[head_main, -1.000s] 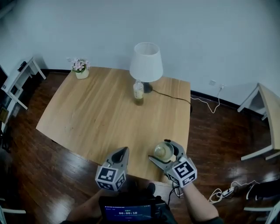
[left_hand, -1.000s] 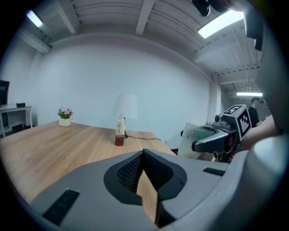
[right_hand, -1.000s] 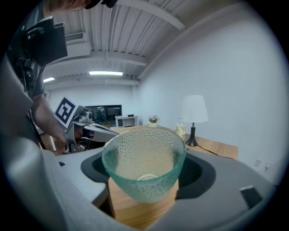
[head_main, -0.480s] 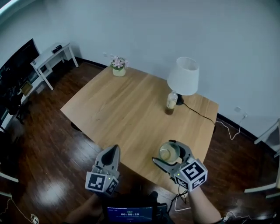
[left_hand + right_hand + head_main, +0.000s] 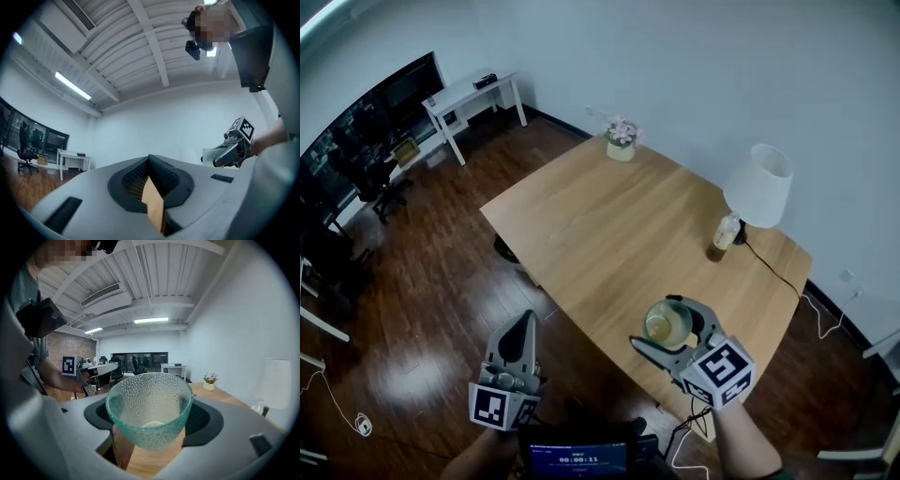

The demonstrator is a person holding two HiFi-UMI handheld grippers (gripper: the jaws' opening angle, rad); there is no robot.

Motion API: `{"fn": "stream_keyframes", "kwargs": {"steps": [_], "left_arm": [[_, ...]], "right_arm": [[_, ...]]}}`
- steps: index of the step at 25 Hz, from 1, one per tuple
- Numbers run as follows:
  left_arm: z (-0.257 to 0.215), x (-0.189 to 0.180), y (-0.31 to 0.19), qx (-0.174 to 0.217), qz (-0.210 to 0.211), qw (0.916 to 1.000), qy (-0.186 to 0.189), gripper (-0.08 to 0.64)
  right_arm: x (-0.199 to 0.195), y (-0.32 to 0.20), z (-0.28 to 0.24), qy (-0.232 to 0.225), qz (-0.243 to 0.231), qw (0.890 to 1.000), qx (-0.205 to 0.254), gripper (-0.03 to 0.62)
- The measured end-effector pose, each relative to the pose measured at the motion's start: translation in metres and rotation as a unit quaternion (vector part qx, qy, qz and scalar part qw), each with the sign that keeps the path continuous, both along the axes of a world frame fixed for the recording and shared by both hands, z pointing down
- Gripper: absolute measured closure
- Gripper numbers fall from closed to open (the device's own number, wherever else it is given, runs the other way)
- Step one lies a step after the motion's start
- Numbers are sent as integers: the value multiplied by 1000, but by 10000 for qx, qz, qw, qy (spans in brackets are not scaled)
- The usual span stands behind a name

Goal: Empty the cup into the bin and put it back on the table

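Right gripper view: pinched upright between both pads of the right gripper [image 5: 150, 420], a dimpled pale-green glass cup [image 5: 149, 394]. In head view, over the light wooden table [image 5: 609, 234], near its 5 o'clock edge. At 8 o'clock from the cup, off the table, left gripper [image 5: 526, 326] pressed together, empty.

cool, even light falls from long ceiling strips [image 5: 150, 320], and shadows are soft. the dark floor [image 5: 412, 281] gives back pale white glare. my two close views bulge and go black in the corners. the cup [image 5: 149, 408] is sharp, the far room softer.
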State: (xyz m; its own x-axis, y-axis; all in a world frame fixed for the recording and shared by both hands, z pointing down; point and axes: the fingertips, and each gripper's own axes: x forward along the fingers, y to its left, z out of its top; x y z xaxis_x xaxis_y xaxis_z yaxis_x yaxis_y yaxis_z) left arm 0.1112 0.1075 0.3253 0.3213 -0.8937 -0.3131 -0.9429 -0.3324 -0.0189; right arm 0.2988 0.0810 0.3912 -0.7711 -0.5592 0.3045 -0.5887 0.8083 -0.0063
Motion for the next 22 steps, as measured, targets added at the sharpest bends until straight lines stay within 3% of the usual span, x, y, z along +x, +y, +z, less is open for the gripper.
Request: {"fn": "stream_keyframes", "kwargs": {"steps": [6,10,14,19,22], "left_arm": [[-14,-52,9,159,-250,9994,204,571],[-19,-95,3,238,-591,9979,101,571],[-16,-134,-10,78,-698,9974,130,571],[4,-185,-35,-738,-793,9937,273,571],[3,-215,-39,-818,-893,9922,297,571]], "right_arm": [[-50,-9,-21,95,-350,9992,142,187],[-90,-22,-32,130,-540,9983,186,187],[-135,-35,-34,157,-693,9973,171,187],[-196,-51,-34,148,-928,9955,133,187],[-229,-57,-35,142,-1041,9944,129,187]]}}
